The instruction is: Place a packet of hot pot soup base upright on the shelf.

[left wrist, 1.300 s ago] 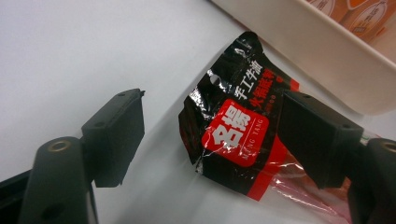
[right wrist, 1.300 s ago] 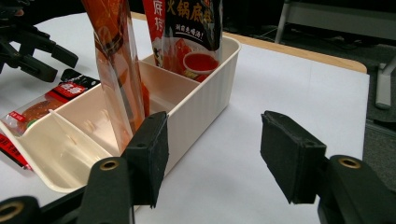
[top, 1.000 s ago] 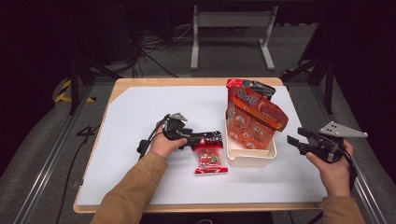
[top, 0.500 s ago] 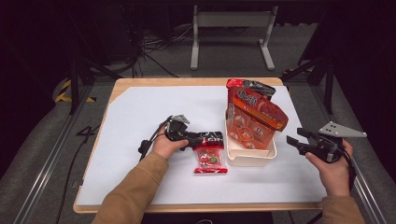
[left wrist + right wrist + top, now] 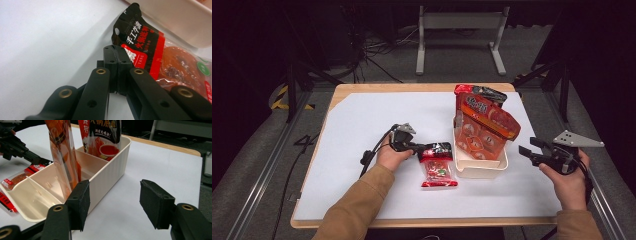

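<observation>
A red and black sauce packet (image 5: 439,167) (image 5: 160,50) lies flat on the white table cover, just left of a cream tray (image 5: 479,171) (image 5: 105,175). My left gripper (image 5: 423,148) (image 5: 116,65) lies low on the table. Its jaws have just been closing and are now shut on the black top edge of that packet. Right of the tray, my right gripper (image 5: 524,152) (image 5: 113,202) is held open, nothing between its pads. An orange pouch (image 5: 484,127) (image 5: 62,152) stands upright in the tray, with a dark pouch (image 5: 479,92) (image 5: 102,135) behind it.
The tray's near compartment (image 5: 37,192) holds nothing. The white cover (image 5: 362,125) lies bare to the left and back. The wooden table edge (image 5: 422,221) runs along the front. Past the table there are metal stands and cables on the floor (image 5: 377,55).
The left jaws have closed together on the flat packet's top edge. Both hands and the packet stay where they were.
</observation>
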### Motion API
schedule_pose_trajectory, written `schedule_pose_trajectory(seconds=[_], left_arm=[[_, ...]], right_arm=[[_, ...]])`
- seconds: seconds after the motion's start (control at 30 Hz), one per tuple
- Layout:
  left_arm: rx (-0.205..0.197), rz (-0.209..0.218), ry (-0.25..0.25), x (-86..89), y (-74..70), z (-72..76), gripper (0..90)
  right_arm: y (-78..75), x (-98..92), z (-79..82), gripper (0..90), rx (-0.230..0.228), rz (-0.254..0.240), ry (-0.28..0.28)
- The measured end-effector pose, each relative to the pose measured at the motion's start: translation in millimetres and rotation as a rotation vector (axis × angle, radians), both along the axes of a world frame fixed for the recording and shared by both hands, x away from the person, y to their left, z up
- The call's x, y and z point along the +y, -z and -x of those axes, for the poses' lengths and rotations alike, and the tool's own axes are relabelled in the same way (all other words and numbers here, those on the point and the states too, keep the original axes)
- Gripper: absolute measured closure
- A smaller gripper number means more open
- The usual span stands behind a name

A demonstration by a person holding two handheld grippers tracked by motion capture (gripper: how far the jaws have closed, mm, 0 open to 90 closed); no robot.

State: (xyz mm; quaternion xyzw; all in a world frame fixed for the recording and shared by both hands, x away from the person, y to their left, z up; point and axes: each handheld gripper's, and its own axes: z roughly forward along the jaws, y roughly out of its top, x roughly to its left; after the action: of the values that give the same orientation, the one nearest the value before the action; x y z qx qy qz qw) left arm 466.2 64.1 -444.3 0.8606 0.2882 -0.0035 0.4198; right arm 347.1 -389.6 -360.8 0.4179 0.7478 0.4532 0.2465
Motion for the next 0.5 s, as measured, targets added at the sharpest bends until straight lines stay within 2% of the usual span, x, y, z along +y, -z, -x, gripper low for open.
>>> schedule_pose_trajectory(seconds=[0.17, 0.23, 0.5], left_arm=[[-0.025, 0.01, 0.007, 1.8, -5.9, 2.6, 90.0], [-0.031, 0.027, 0.012, 4.7, -13.0, 5.6, 90.0], [-0.106, 0.067, 0.045, 13.2, -40.3, 20.9, 90.0]], right_arm=[[0.1, 0.0, 0.0, 42.5, 0.002, -0.001, 0.001], [0.1, -0.5, 0.1, 42.7, 0.001, 0.0, 0.001], [0.7, -0.5, -0.9, 43.2, 0.003, 0.007, -0.006]])
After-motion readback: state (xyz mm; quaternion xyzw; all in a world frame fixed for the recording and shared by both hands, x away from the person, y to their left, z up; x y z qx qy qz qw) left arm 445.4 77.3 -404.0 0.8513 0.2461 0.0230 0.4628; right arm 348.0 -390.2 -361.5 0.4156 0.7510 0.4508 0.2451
